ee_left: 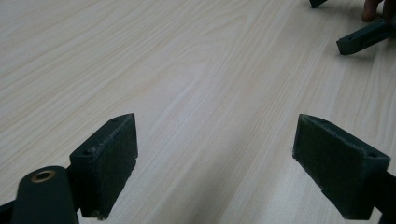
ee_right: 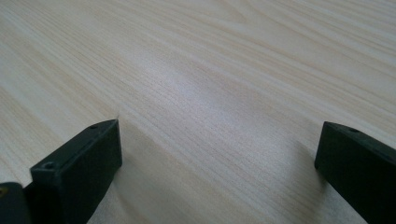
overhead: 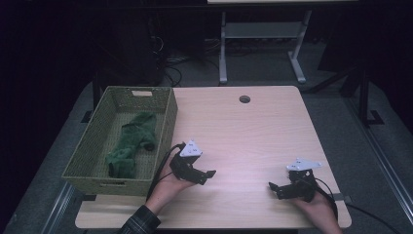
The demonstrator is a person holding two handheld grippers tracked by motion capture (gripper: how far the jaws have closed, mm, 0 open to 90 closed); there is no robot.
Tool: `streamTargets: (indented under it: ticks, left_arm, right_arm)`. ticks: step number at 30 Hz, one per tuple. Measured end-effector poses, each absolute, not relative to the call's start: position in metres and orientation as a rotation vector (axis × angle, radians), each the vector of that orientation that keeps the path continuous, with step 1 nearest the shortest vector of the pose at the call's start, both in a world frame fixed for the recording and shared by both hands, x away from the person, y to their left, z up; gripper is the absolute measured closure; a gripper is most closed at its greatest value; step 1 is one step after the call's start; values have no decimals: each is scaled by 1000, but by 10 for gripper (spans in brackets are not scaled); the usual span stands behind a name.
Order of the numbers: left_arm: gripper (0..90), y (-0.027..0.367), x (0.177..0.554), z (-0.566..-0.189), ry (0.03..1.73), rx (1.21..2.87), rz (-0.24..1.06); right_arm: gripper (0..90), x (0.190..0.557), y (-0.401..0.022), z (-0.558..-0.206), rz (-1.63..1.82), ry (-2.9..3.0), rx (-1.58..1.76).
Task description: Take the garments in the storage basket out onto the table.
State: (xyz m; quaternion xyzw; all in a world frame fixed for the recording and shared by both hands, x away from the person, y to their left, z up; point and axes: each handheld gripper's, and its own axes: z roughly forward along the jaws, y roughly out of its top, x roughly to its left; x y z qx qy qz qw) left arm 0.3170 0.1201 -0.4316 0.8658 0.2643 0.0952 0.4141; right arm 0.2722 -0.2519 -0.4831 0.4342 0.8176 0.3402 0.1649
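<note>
Your left gripper sits lower centre of the frame, jaws spread over bare table. Your right gripper, lower right, also spread, empty. Green cloth lies in the woven basket, left of frame, just beside your left hand.

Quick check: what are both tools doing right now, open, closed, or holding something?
Left tool: open, holding nothing, above the light wooden table.
Right tool: open, holding nothing.
</note>
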Motion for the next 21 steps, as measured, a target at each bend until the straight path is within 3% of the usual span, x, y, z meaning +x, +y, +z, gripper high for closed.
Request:
streamTargets:
  ticks: [21]
  left_arm:
    - [136,120,317,-411,650,2165,243]
  right_arm:
    - [3,272,-252,-483,969,2330,1243]
